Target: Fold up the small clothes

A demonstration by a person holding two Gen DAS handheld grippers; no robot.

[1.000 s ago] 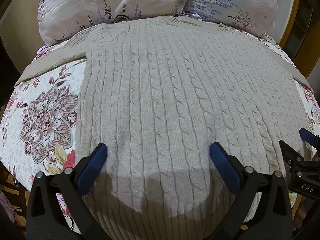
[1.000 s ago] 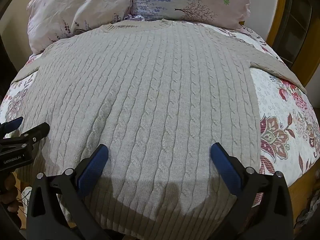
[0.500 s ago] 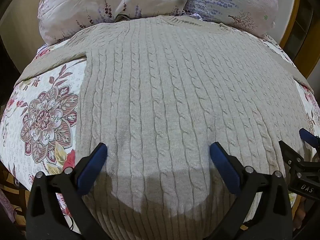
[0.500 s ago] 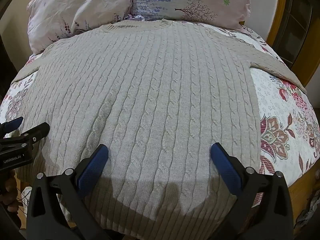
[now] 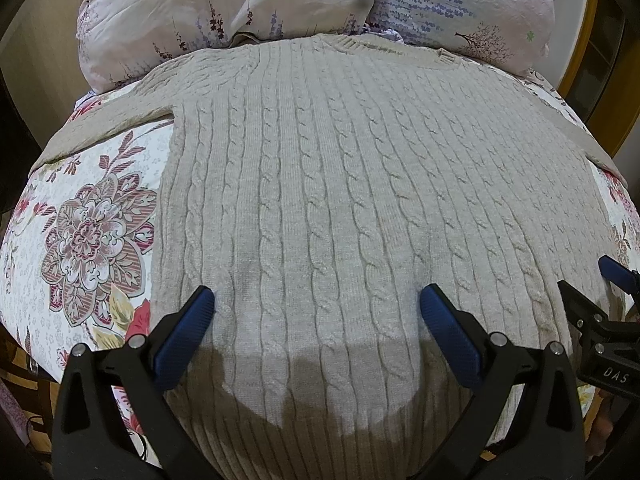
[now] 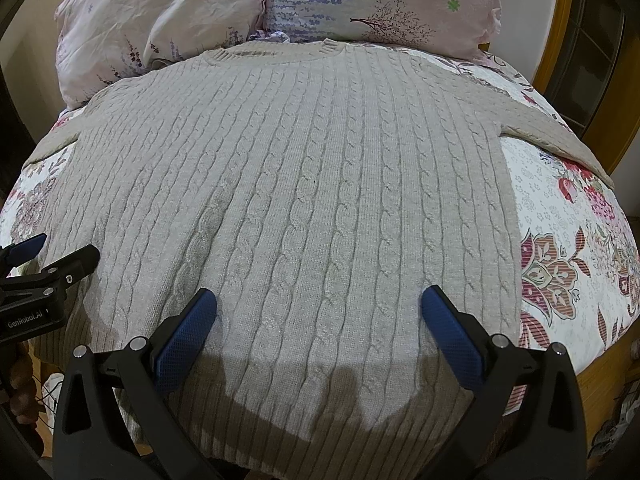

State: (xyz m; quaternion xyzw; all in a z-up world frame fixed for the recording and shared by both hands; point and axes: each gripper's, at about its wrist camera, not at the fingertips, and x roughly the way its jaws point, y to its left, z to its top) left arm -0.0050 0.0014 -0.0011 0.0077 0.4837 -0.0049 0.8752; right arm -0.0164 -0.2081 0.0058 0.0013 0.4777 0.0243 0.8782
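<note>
A beige cable-knit sweater (image 5: 340,184) lies flat on the bed, neck toward the pillows, sleeves spread out to both sides; it also fills the right wrist view (image 6: 304,184). My left gripper (image 5: 316,308) is open and empty, hovering over the sweater's lower left part near the hem. My right gripper (image 6: 318,308) is open and empty over the lower right part. Each gripper shows at the edge of the other's view: the right gripper (image 5: 600,280) and the left gripper (image 6: 52,248).
The bed has a white floral sheet (image 5: 92,232), also seen at the right (image 6: 568,248). Two pale floral pillows (image 5: 224,12) (image 6: 380,0) lie beyond the sweater's neck. A wooden frame (image 6: 560,40) stands at the far right.
</note>
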